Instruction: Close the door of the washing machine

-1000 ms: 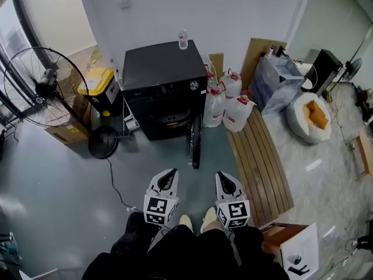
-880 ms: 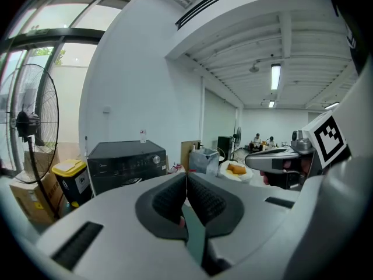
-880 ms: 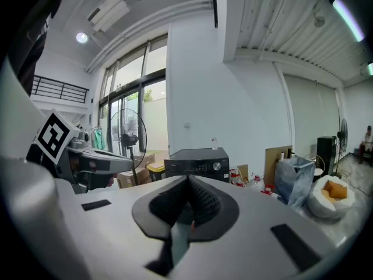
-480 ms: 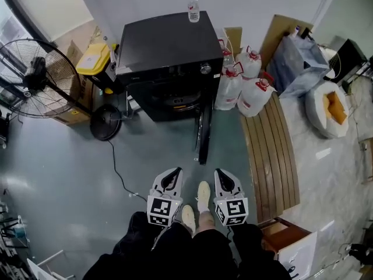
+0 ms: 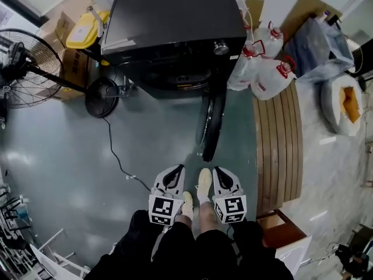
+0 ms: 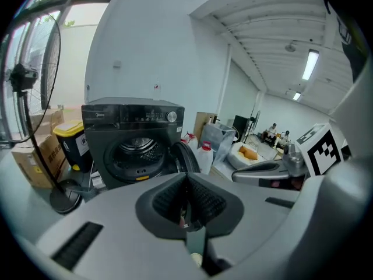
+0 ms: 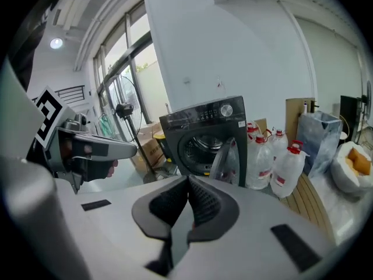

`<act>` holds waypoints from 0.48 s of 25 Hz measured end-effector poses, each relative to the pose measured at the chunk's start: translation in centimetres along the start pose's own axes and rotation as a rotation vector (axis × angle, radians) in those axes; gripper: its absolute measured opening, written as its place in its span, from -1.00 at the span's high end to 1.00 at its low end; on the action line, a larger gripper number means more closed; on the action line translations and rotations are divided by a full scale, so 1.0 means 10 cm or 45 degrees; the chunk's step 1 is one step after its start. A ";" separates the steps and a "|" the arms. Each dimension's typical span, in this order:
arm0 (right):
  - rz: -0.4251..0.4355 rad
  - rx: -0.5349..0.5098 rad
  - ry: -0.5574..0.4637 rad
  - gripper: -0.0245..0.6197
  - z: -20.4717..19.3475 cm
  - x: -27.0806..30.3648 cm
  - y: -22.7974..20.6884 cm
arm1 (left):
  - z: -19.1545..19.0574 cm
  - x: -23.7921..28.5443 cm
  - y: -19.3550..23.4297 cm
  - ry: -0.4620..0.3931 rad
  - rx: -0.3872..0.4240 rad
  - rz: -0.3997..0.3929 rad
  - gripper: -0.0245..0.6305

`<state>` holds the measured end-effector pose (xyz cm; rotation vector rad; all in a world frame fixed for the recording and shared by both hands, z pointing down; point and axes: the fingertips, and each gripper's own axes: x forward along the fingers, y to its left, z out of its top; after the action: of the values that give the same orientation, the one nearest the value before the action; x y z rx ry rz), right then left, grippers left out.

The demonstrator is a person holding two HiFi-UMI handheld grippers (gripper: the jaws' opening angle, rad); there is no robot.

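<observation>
The round door [image 5: 211, 121] of a black front-loading washing machine [image 5: 175, 34] stands swung wide open, hinged at the right of the drum mouth and jutting edge-on over the floor toward the person, its dark rim framing a clear, bulging window. The boxy cabinet has a smooth matte top and a silver dial [image 5: 220, 47] at the front right corner; the ribbed metal drum shows inside the circular opening. Well short of the door, two hand-held claws point at the machine side by side: the left gripper [image 5: 176, 170] and the right gripper [image 5: 217, 171], each a grey plastic shell carrying a cube of black-and-white squares, both clenched with ridged black pads pressed together and nothing between them. A pale shoe [image 5: 204, 182] shows between them. To the machine's right, translucent plastic water jugs [image 5: 265, 69] with red caps cluster beside a slatted wooden board [image 5: 278, 150] lying flat. To its left stand a yellow-lidded bin [image 5: 84, 28] and a wire-caged pedestal fan [image 5: 26, 69] on a round black base, its thin cable [image 5: 116, 150] snaking over the glossy grey floor [image 5: 58, 174].
</observation>
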<state>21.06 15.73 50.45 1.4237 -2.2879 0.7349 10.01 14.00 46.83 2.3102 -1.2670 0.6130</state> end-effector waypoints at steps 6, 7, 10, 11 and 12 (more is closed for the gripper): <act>-0.010 0.018 0.137 0.87 -0.44 0.49 -0.22 | -0.34 0.35 0.26 0.071 -0.059 0.018 0.85; -0.020 0.023 0.156 0.87 -0.51 0.56 -0.26 | -0.39 0.38 0.29 0.081 -0.062 0.022 0.85; -0.035 0.042 0.204 0.87 -0.70 0.74 -0.36 | -0.51 0.49 0.37 0.089 -0.078 0.033 0.85; -0.023 0.055 0.225 0.87 -0.78 0.79 -0.38 | -0.54 0.52 0.40 0.091 -0.091 0.035 0.85; -0.005 0.069 0.248 0.72 -0.85 0.85 -0.38 | -0.57 0.55 0.42 0.093 -0.105 0.036 0.85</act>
<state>20.95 13.30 62.82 1.3167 -2.1306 0.8990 8.12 11.52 55.26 2.1868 -1.2692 0.6370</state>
